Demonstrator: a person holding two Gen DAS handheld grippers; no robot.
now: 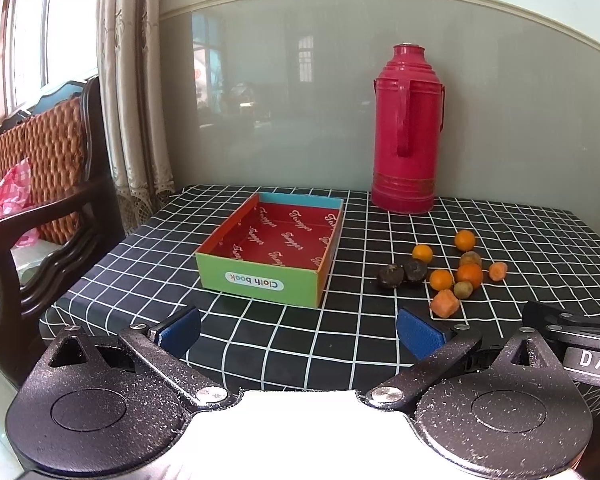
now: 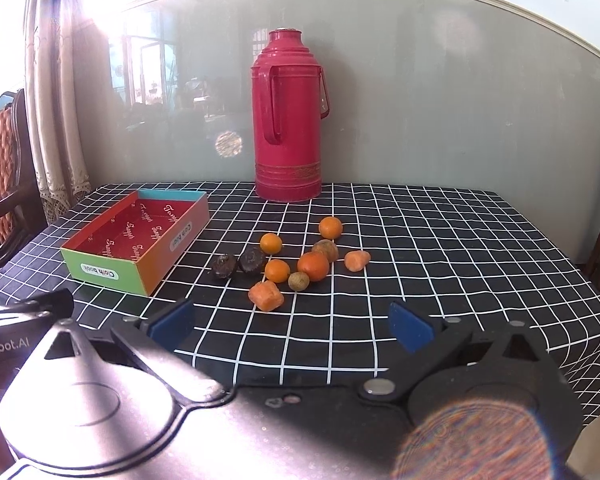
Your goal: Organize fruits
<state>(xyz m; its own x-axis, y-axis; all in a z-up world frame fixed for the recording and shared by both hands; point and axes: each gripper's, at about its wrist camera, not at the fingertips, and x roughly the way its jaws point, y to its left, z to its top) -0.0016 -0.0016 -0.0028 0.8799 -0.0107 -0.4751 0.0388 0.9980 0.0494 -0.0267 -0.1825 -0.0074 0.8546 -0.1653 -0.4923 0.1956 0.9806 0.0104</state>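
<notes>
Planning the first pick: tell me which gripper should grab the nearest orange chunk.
Right. The right gripper is open, with the orange chunk just ahead of its fingers. From the left gripper, also open, the chunk lies off to the right, and the box sits ahead instead.

Bright window daylight, lens flare, fisheye-warped edges.

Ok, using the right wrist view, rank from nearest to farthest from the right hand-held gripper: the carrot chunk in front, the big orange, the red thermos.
1. Front carrot chunk, just ahead of the open right hand-held gripper, slightly left.
2. Big orange, mid-cluster behind it.
3. Red thermos, at the wall.
</notes>
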